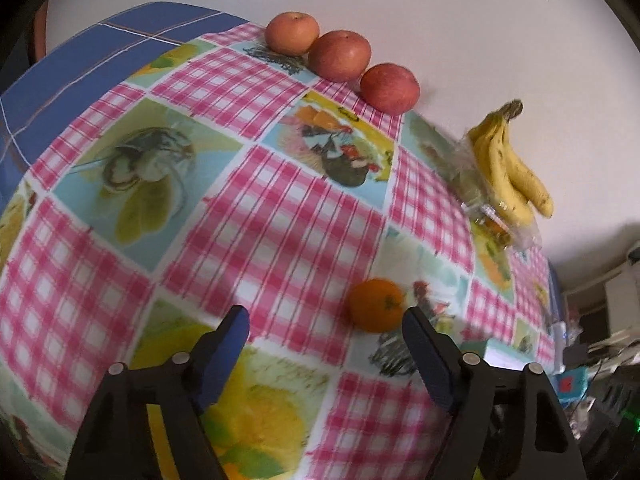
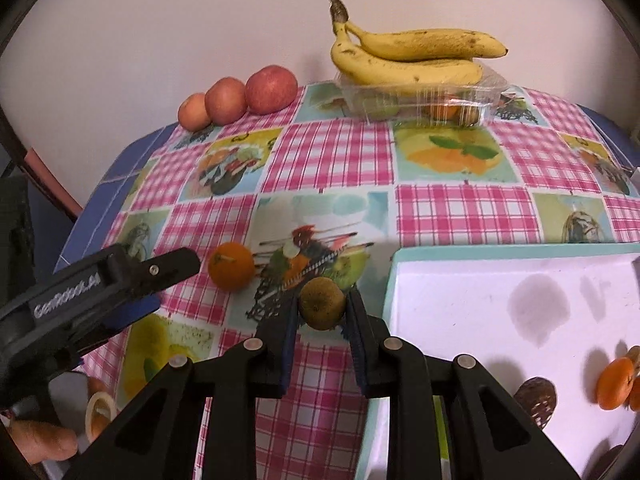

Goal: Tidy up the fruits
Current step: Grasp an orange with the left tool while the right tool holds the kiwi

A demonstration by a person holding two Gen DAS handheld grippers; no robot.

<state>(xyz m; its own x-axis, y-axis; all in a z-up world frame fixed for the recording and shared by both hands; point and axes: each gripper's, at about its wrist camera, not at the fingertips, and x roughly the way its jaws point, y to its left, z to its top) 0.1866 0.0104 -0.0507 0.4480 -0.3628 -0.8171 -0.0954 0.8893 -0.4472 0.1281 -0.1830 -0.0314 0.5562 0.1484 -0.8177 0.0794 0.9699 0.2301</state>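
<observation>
My right gripper (image 2: pixel 322 309) is shut on a brown-green kiwi (image 2: pixel 322 303), held just above the checked tablecloth (image 2: pixel 336 156) beside a white tray (image 2: pixel 394 280). An orange (image 1: pixel 376 305) lies on the cloth just ahead of my open left gripper (image 1: pixel 326 330), close to its right finger (image 1: pixel 424 344), with nothing between the pads. In the right wrist view this orange (image 2: pixel 231 265) lies just right of the left gripper (image 2: pixel 176 282). Three apples (image 1: pixel 339 55) line the wall. Bananas (image 2: pixel 412 56) rest on a clear plastic box (image 2: pixel 476 94).
The tray holds another orange (image 2: pixel 616 384) and a dark brown fruit (image 2: pixel 536 398) at its near right. The table backs onto a pale wall (image 2: pixel 160 20). A hand (image 2: pixel 40 440) shows at lower left. Clutter (image 1: pixel 592 360) stands beyond the table's right end.
</observation>
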